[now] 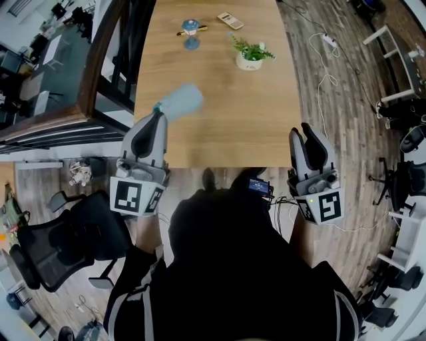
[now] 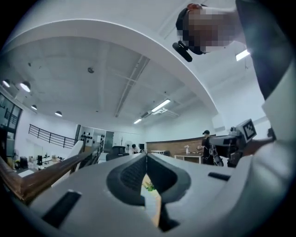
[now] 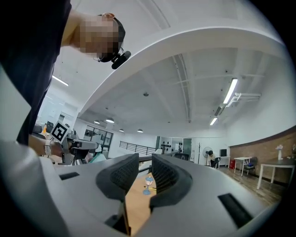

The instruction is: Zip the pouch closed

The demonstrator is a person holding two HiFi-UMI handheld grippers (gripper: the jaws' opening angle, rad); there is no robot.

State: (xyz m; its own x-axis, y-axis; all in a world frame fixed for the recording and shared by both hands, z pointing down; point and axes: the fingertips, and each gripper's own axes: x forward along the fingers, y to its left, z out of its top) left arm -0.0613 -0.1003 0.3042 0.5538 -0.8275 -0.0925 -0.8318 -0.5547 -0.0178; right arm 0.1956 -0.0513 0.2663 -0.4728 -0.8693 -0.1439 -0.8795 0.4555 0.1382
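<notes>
Left gripper [image 2: 147, 156]: closed at the tips, with pale blue material in the slot behind them. Read as pinching the near-left end of the pouch [image 1: 181, 101], a judgement, since the head view blurs that contact.

Right gripper [image 3: 145, 157]: jaws slightly apart, nothing between them, only tabletop and far objects visible through the gap. Hovers at the near edge of the table [image 1: 219, 126], right side, well apart from the pouch.

Pouch: over the near-left part of the table, long axis slanting from the left tips away and to the right. Zipper and pull not discernible. Left clearly nearer; free far end points toward the right gripper's side, so likely needs a reach forward and leftward across the table.

Count: 2 grippers, 1 pouch, 1 table. At the far end: 1 potted plant [image 1: 250, 54], 1 calculator [image 1: 230, 20], 1 small blue object [image 1: 192, 33].
</notes>
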